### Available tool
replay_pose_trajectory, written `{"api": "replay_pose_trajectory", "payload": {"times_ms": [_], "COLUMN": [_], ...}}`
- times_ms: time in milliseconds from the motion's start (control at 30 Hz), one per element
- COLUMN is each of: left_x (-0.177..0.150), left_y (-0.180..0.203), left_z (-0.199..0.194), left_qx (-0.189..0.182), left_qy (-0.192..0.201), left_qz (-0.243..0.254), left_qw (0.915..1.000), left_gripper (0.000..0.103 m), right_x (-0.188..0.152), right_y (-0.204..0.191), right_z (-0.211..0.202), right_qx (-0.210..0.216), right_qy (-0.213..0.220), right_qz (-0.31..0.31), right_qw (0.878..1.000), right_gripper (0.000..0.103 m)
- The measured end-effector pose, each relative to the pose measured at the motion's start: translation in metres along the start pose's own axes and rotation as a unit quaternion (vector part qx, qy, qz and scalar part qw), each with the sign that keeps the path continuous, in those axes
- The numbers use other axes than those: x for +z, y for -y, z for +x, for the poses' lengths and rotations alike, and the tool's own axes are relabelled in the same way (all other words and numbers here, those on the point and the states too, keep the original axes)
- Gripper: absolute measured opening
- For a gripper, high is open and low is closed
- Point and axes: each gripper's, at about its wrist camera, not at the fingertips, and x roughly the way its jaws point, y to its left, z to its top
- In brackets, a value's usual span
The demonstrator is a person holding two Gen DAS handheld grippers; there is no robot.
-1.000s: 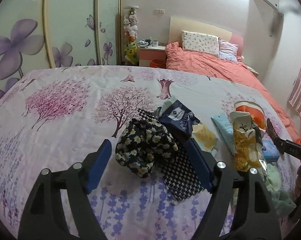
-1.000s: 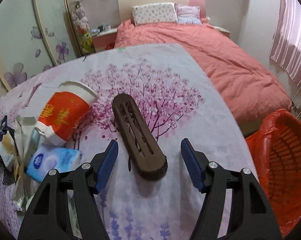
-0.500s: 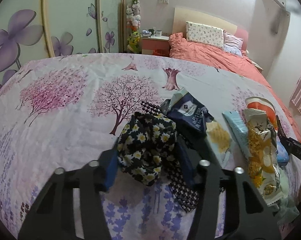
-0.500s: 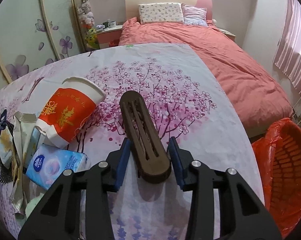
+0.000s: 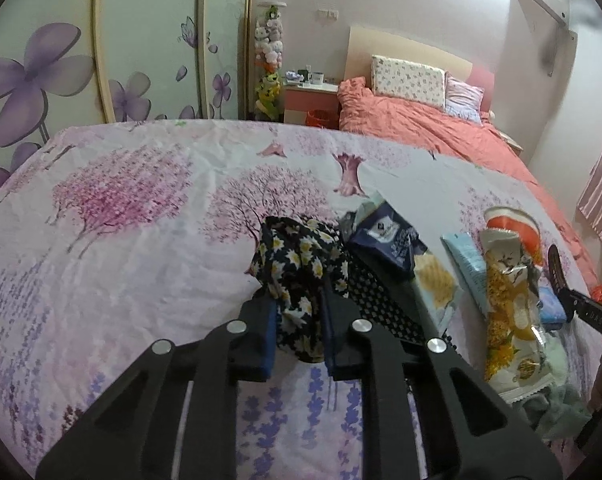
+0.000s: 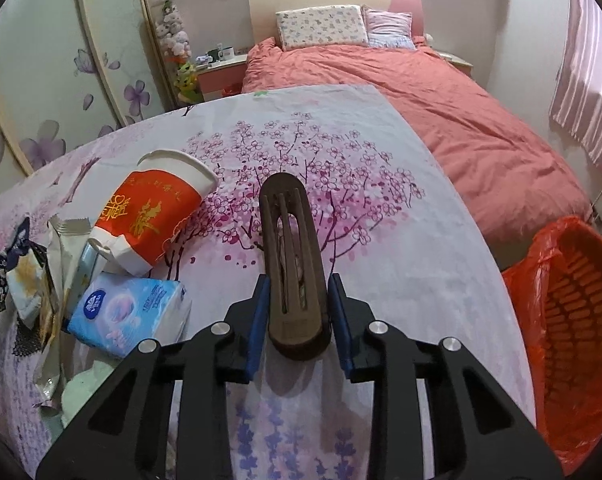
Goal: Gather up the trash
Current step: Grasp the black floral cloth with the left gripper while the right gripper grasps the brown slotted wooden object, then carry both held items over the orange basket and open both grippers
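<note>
A black cloth with daisy print (image 5: 301, 252) lies bunched on the flowered table cover (image 5: 121, 240). My left gripper (image 5: 299, 306) is closing, and its blue pads squeeze the cloth's near end. In the right wrist view a brown slotted wooden piece (image 6: 289, 216) lies lengthwise on the cover. My right gripper (image 6: 299, 284) is closing too, with its pads pressed against both sides of the piece's near end. Between the two lie a red paper cup (image 6: 153, 220), a blue tissue pack (image 6: 129, 312), a yellow snack wrapper (image 5: 509, 300) and a navy packet (image 5: 389, 240).
An orange basket lined with a red bag (image 6: 573, 320) stands beside the table's right edge. A black mesh cloth (image 5: 377, 300) lies under the wrappers. Beyond the table is a bed with a coral quilt (image 6: 441, 112), and flowered wardrobe doors (image 5: 61, 60) stand at the left.
Both grippers went from wide open to closed around their things: the left on the daisy cloth, the right on the wooden piece. Neither hand shifted much.
</note>
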Motion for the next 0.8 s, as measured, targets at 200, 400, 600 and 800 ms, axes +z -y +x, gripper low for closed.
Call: {"api": "replay_pose_trajectory", "payload": {"times_ms": [200,400,600,800], "left_x": [0.007,0.013,0.017,0.016], "left_y": [0.000,0.015,0.048,0.088], "left_z": [-0.023,-0.049,-0.077,-0.101], "left_qx": [-0.008,-0.029,-0.064,-0.108], "left_qy": [0.021,0.043,0.065,0.076], "left_qz": [-0.005,0.003,0.021,0.042], "left_qw": [0.9997,0.9987,0.9956,0.9903], "left_gripper": [0.018,0.018,0.018,0.018], "right_x": [-0.002,-0.002,-0.002,-0.009], "right_y": [0.005,0.013,0.029,0.045], "right_z": [-0.014,-0.040,-0.074,-0.106], "right_qx": [0.006,0.011,0.022,0.018], "right_qy": [0.013,0.042,0.081,0.121], "right_qz": [0.007,0.015,0.030,0.043], "right_qw": [1.000,0.999,0.996,0.992], "right_gripper": [0.030,0.030,0.030,0.030]}}
